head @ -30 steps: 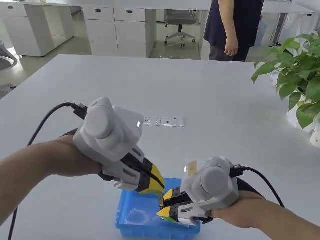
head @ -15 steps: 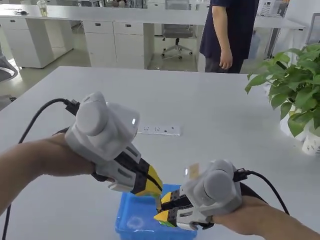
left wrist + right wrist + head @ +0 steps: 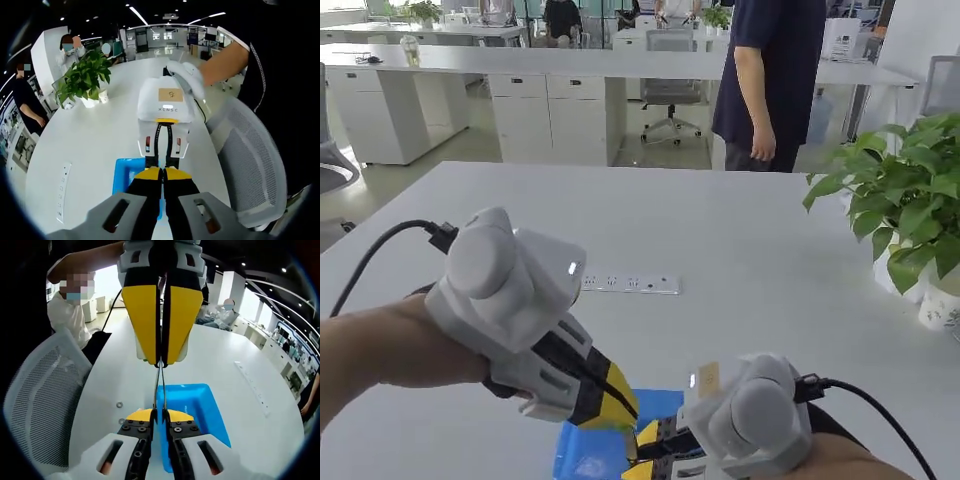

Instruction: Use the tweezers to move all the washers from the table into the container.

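The container (image 3: 187,410) was bright blue, the table (image 3: 740,230) white. The left gripper (image 3: 163,170) and right gripper (image 3: 159,415) had pale grey bodies and yellow-tipped black jaws. The tweezers (image 3: 158,385) and washers (image 3: 119,404) were grey, the plant (image 3: 910,200) green.

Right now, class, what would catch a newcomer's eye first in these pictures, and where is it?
The left hand-held gripper and the right hand-held gripper meet nose to nose over the blue container, both shut on thin tweezers. Two small washers lie on the white table beside the container, and a leafy plant stands near the table's right edge in the head view.
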